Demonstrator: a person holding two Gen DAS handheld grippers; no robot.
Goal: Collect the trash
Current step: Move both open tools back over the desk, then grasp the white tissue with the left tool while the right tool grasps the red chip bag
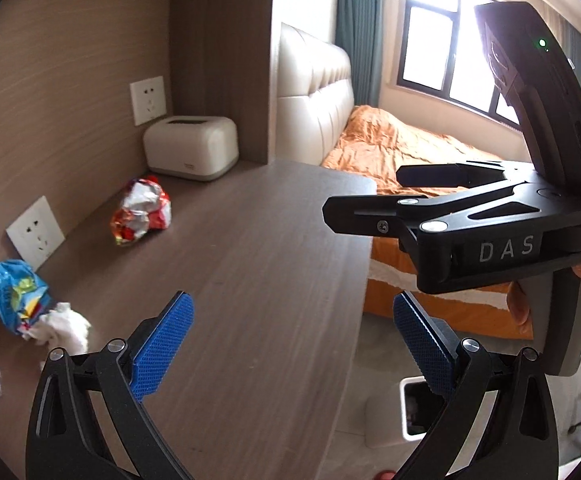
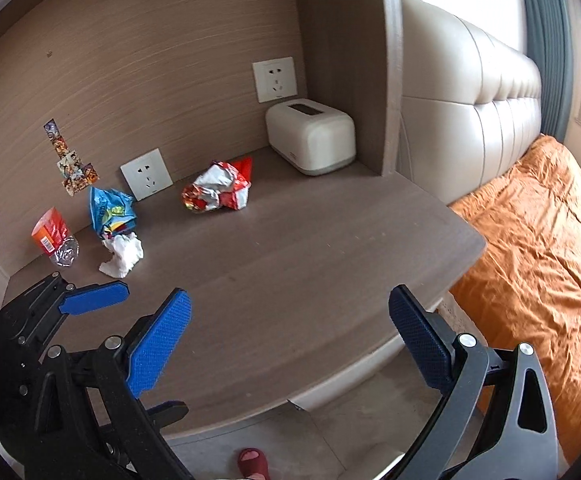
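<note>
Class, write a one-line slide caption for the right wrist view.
Open right hand-held gripper over a desk strewn with a red wrapper, blue bag and tissue.

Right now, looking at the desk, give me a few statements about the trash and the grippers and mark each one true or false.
1. Both the left gripper and the right gripper are open and empty. True.
2. The crumpled white tissue lies beside the blue snack bag. True.
3. The red and silver wrapper sits on top of the tissue box. False: it lies on the desk.
4. The bin stands on the desk. False: on the floor.
</note>
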